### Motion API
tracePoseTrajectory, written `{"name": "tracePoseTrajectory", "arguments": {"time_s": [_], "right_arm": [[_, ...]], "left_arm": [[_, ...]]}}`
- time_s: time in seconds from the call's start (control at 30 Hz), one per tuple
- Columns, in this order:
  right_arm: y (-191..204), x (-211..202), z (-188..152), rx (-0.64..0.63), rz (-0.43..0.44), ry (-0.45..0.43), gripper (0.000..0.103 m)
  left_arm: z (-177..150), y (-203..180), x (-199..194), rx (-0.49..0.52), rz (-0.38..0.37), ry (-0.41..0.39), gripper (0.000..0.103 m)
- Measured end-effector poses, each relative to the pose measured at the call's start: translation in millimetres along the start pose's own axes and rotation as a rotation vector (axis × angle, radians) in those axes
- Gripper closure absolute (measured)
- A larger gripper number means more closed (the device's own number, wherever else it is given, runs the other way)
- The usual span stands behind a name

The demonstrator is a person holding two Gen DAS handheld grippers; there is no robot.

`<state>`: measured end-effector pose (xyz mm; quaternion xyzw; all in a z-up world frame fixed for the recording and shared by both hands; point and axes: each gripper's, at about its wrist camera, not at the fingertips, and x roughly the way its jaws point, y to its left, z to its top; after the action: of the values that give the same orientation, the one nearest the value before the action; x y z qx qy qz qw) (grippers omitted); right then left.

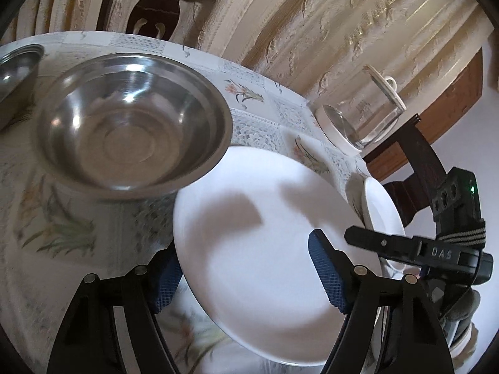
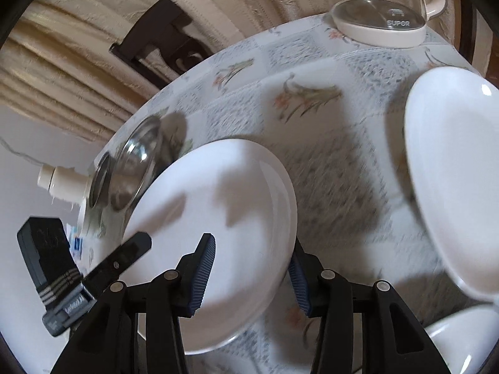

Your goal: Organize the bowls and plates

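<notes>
Nearest: my left tongs (image 1: 246, 280) stand apart, astride the near rim of a white plate (image 1: 243, 243), with one pad (image 1: 327, 277) over its face and the other below it. My right tongs (image 2: 251, 280) are likewise apart on what I judge to be the same plate, one pad above and one behind the edge. I see neither pair pressing on it, so I record no clamp.

The plate sits tilted at the near side of the tabletop (image 2: 312, 155). Whether its far edge rests on the cloth I cannot tell.

Handling, as judged: glazed ceramic, stiff, moderately heavy, slick under the pads, and liable to chip or shatter if dropped. Take hold at the rim, pads well onto the flat of the lip, top and bottom. A grip on each side would stop it swinging.

Just beyond it, on the left, stands a steel bowl (image 1: 134, 124), upright and empty. It is light, tough and smooth, best gripped over its rim. A second steel bowl (image 1: 18, 68) lies further left.

To the right lies a second plate (image 2: 452, 171), with another white piece (image 2: 461, 342) near it, partly cut off.

Farthest: a glass kettle (image 2: 380, 28) at the far edge.
</notes>
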<state>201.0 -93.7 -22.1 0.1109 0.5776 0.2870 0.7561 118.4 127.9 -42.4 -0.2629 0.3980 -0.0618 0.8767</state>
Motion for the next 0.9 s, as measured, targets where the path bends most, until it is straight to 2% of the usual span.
{"name": "tracePoseTrajectory", "arguments": {"time_s": [0.17, 0.5, 0.9], "right_arm": [[21.0, -3.3, -25.5, -0.050, 0.022, 0.002, 0.054], [65.1, 19.2, -71.1, -0.094, 0.115, 0.059, 0.054], [110.9, 57.6, -106.6, -0.142, 0.187, 0.122, 0.054]], "left_arm": [[-12.4, 8.4, -29.7, 0.016, 0.021, -0.021, 0.026], [-45.0, 40.0, -94.3, 0.023, 0.093, -0.068, 0.026], [-81.5, 95.8, -143.5, -0.038, 0.180, -0.085, 0.027]]}}
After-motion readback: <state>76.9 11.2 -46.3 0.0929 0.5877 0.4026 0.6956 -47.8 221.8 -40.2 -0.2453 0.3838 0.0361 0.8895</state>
